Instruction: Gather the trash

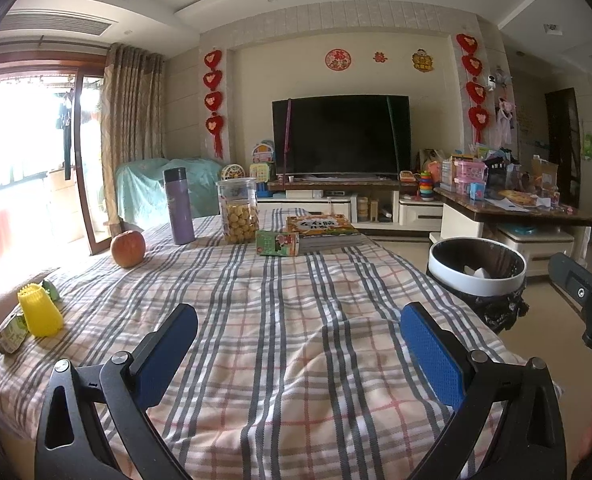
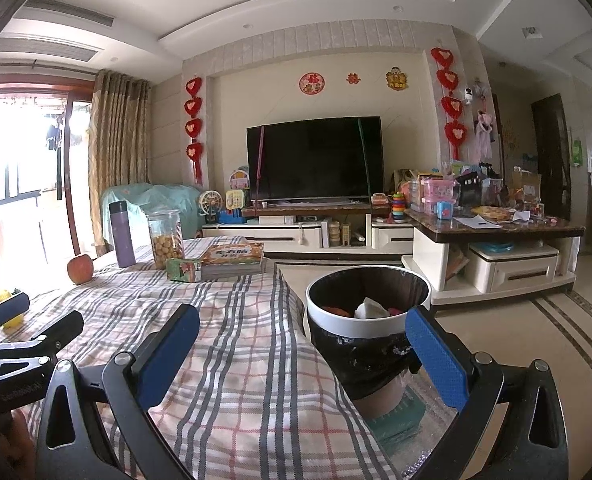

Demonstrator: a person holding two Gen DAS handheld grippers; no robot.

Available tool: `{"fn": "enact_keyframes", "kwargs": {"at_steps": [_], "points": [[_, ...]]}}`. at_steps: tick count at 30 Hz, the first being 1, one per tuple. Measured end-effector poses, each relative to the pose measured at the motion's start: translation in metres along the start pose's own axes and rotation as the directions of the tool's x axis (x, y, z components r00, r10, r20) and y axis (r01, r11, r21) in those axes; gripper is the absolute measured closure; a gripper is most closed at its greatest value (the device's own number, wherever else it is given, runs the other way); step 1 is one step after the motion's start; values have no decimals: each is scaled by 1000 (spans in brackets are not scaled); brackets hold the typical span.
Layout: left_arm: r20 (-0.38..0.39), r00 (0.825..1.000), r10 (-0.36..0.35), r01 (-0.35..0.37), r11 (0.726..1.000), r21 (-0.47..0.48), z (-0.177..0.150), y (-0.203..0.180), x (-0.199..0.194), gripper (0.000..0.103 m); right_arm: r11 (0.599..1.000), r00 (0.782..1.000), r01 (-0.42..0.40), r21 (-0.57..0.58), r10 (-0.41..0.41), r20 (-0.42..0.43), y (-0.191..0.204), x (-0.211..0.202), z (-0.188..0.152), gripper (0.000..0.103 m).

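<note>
- A crumpled green wrapper, possibly foil, lies at the plaid cloth's left edge, touching a ribbed yellow plastic cup.
- The round white-rimmed bin, black-lined, stands beside the table, holding paper scraps.
- My left tongs gape wide, empty.
- My right tongs likewise spread wide, gripping nothing.

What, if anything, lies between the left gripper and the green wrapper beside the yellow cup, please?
Nothing visible blocks it: only bare plaid cloth separates the open left gripper from the green wrapper. The yellow cup sits just right of the wrapper, touching or overlapping it.
</note>
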State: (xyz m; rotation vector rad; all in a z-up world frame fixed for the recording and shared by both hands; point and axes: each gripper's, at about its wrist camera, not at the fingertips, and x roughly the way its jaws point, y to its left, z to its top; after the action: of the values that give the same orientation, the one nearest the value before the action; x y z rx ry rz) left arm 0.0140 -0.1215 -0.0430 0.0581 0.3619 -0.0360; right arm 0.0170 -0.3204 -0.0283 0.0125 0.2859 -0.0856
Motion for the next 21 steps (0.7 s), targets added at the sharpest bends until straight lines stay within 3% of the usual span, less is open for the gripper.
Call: {"fn": "enact_keyframes", "kwargs": {"at_steps": [21], "points": [[-2,1000,-8,8,1000,7,1,3,5,1,1000,1000,-2,0,2,0,0,0,1,0]]}}
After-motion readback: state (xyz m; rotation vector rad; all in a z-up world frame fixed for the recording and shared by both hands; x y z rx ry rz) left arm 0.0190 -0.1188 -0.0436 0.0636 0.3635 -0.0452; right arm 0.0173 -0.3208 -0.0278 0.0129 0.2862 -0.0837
